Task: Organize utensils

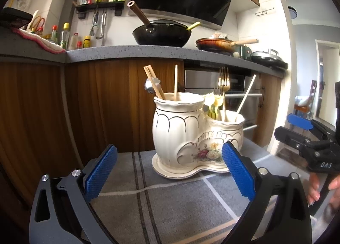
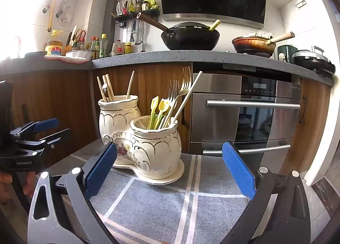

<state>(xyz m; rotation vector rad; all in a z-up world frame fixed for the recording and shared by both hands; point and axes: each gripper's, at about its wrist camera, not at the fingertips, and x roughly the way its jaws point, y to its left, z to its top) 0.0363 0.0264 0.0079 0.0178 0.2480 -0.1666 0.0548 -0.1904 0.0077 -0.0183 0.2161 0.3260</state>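
Note:
A cream ceramic double-pot utensil holder (image 1: pixel 191 133) (image 2: pixel 146 144) with gold trim and a flower print stands on a grey checked cloth (image 1: pixel 170 201) (image 2: pixel 161 205). Its taller pot holds wooden chopsticks (image 1: pixel 153 83) (image 2: pixel 106 87). The lower pot holds gold forks (image 1: pixel 223 82) (image 2: pixel 182 88), yellow-green plastic picks (image 2: pixel 158 112) and a pale chopstick (image 2: pixel 187 99). My left gripper (image 1: pixel 169 156) stands open just in front of the holder with nothing between its blue pads. My right gripper (image 2: pixel 169 154) is open too, empty, near the lower pot.
A grey countertop (image 1: pixel 127 52) runs behind, with a black wok (image 1: pixel 162 33), a brown pan (image 2: pixel 252 45) and sauce bottles (image 2: pixel 99 46). A steel oven (image 2: pixel 244 114) sits below it. Wooden cabinet doors (image 1: pixel 95 103) stand behind the holder. A person's fingers (image 1: pixel 316 188) hold the other gripper at the right edge.

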